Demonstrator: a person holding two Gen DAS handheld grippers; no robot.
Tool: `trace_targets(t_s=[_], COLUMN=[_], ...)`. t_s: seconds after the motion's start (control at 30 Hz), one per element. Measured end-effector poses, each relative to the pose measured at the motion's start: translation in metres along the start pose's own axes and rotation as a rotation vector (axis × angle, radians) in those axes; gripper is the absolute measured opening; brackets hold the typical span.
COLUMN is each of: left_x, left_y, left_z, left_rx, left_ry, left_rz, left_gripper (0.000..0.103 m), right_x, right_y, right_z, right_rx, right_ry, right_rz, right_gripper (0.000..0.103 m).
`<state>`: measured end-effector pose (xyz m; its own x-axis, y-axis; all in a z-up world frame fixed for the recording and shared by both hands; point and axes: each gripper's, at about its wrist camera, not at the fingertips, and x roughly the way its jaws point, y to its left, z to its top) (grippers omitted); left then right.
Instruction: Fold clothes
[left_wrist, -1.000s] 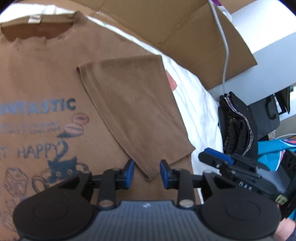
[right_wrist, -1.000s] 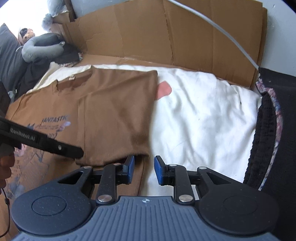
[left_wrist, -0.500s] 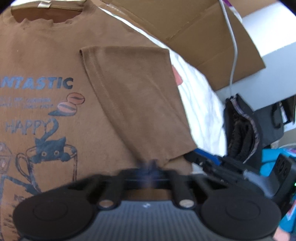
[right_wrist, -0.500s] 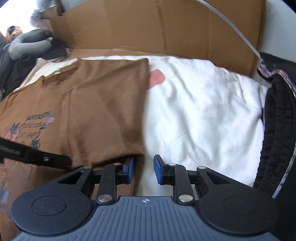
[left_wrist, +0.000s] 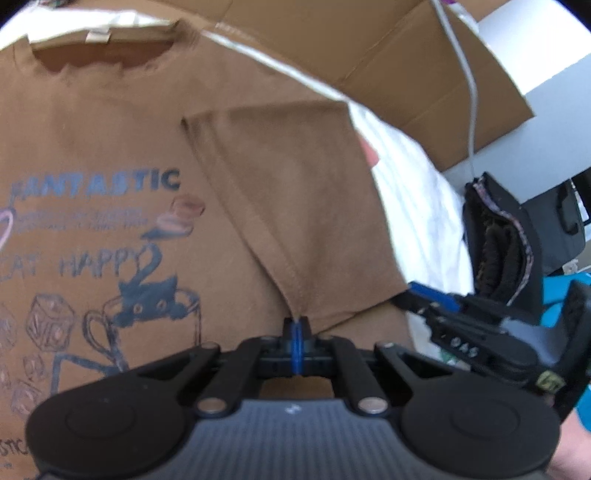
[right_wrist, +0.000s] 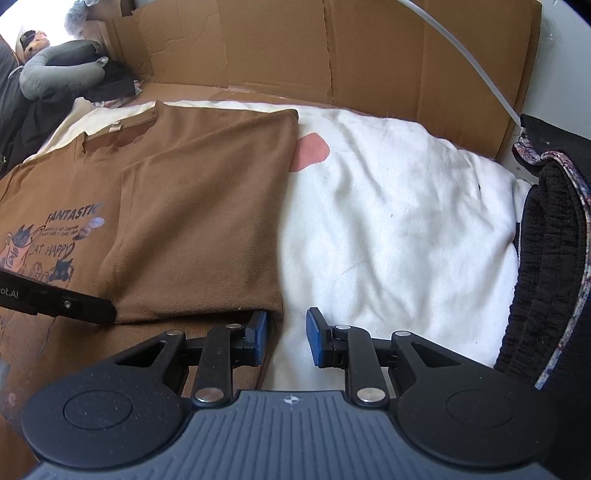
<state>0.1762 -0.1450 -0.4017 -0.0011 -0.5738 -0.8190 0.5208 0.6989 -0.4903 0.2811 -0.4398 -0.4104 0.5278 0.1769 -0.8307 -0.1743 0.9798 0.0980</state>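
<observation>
Beside the folded sleeve of the brown T-shirt, the left claw pinched its hem shut. The right claw, narrowly open and empty, needed a matching pinch at the sleeve's corner before lifting.

White blanket is covering the surface, wrinkled, a pink patch showing on it. Brown t-shirt is lying flat on its left part, print up, sleeve folded in over the chest. Cardboard sheets are standing along the far edge. Dark clothing is piling at the right edge.
</observation>
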Motion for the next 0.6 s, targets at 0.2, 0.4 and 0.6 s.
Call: trace_targets(t_s=[0.2,0.4,0.6], left_x=[-0.016,-0.027,-0.028], left_y=[-0.001,0.008,0.013], left_z=[0.008,0.032,0.069], left_rx=[0.117,0.148,0.245], left_ry=[-0.009,-0.092,-0.176], left_rz=[-0.005,0.068,0.214], left_gripper=[0.009,0.023,0.037], right_x=[-0.029,-0.029,-0.019], right_y=[-0.004,-0.001,0.000], right_z=[0.002,0.017,0.021], right_rx=[0.003,0.027,0.049], right_ry=[-0.035,-0.088,-0.090], right_rz=[0.058,0.077,0.071], right_gripper=[0.025,0.016,0.014])
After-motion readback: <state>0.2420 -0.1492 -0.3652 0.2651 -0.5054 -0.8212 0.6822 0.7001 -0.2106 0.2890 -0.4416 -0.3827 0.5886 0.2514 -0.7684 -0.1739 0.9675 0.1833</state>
